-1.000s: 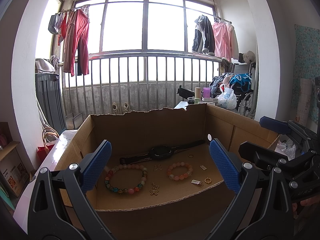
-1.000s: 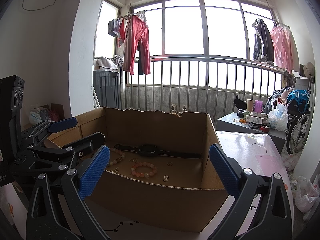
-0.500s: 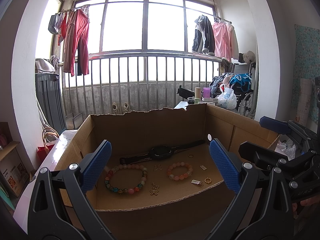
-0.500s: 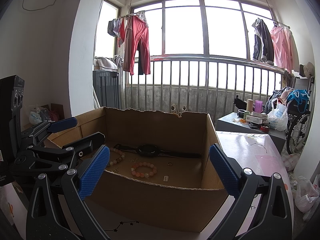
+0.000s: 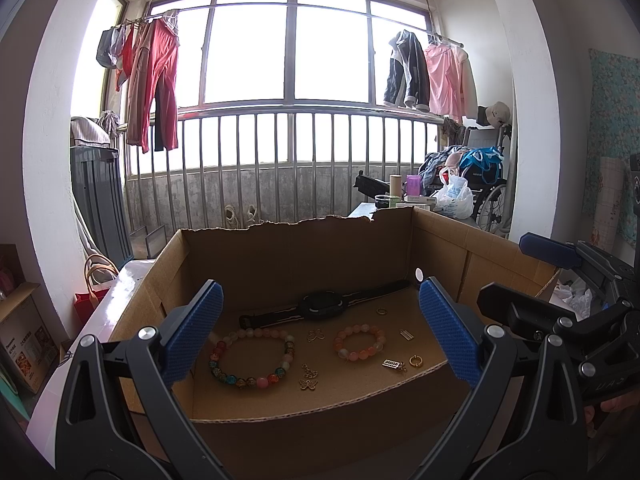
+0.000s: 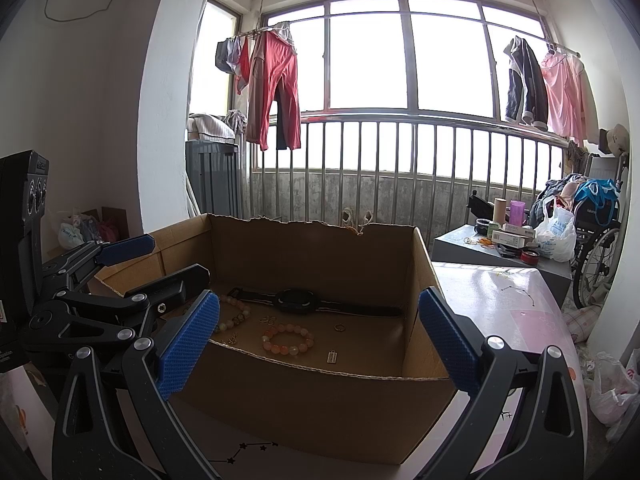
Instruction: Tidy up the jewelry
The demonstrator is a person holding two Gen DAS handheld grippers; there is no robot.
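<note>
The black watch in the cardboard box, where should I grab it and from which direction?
Grip the round case of the black watch, coming straight down from above. It lies flat with straps stretched sideways, and the case is its thickest, stiffest part; the box walls block a side approach.

Cardboard box (image 5: 436, 264) standing open-topped, low front wall (image 5: 320, 420) lying between fingers (image 5: 196, 336) and jewelry, tall side walls closing in, bare floor showing between multicoloured bracelet (image 5: 252, 360) and orange bracelet (image 5: 360, 344)

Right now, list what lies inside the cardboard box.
In the cardboard box: a watch, two bead bracelets, rings, small charms. Its near wall hides the closest floor strip.
</note>
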